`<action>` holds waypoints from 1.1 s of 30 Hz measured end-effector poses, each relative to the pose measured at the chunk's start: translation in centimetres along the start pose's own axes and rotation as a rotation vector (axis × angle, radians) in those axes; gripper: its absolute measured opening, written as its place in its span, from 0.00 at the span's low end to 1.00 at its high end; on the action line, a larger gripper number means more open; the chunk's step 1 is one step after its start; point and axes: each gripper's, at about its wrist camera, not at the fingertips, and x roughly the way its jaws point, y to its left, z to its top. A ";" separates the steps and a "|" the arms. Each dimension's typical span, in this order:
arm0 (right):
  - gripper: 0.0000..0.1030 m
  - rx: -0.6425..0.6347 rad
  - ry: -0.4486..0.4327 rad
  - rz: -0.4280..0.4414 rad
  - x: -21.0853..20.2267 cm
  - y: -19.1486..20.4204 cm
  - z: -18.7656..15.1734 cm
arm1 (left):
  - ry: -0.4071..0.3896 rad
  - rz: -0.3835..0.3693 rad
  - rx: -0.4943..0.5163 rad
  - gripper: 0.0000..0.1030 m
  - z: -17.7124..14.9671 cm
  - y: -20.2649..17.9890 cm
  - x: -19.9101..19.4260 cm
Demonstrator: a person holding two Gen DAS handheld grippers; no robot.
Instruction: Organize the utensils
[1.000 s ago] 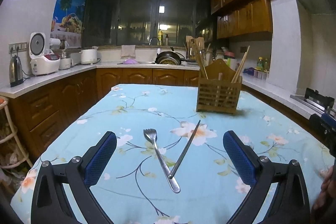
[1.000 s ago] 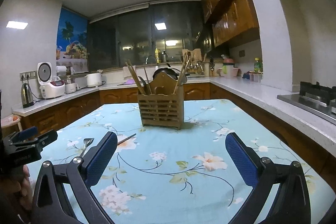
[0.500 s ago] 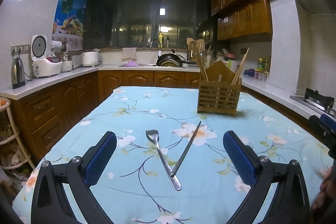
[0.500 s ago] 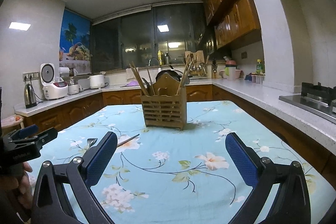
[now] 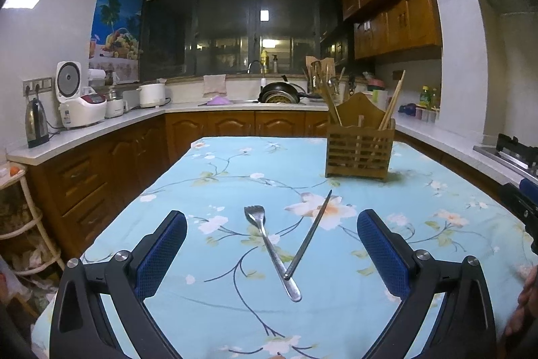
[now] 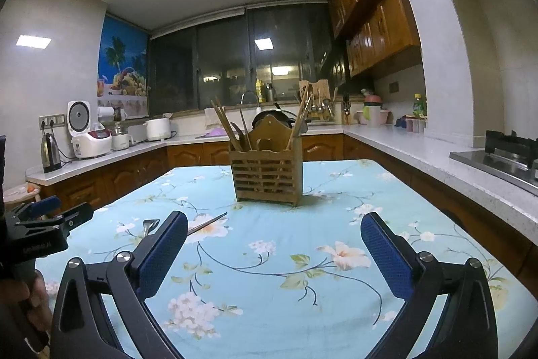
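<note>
Left gripper (image 5: pixel 271 244): jaws spread wide, empty, above near end of table (image 5: pixel 208 301). Right gripper (image 6: pixel 274 253): likewise wide, empty, aimed at wooden holder (image 6: pixel 267 175).

Fork (image 5: pixel 269 244) and dark chopstick (image 5: pixel 311 232) lie flat on floral cloth near table middle, crossing in a V at their near ends, directly ahead of left gripper.

Holder upright toward far edge, already carrying several chopsticks (image 6: pixel 227 125).

Judgement: partly done; fork and chopstick left to pick up and slot in.

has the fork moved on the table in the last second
No. The fork lies crossed with the chopstick over the same flower print on the tablecloth as before; only the camera shifted.
</note>
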 end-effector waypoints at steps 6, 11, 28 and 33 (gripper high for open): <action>1.00 -0.002 0.007 0.000 -0.1 0.1 -0.2 | 0.003 0.004 0.003 0.99 0.1 0.3 0.1; 1.00 -0.002 0.009 -0.001 -0.1 0.2 -0.3 | 0.010 0.012 0.008 0.99 0.1 0.4 0.3; 1.00 0.001 0.007 0.001 0.1 0.2 -0.1 | 0.004 0.016 0.021 0.99 0.0 0.8 0.2; 1.00 0.002 0.007 0.000 0.0 0.2 -0.1 | 0.005 0.015 0.021 0.99 0.1 0.8 0.2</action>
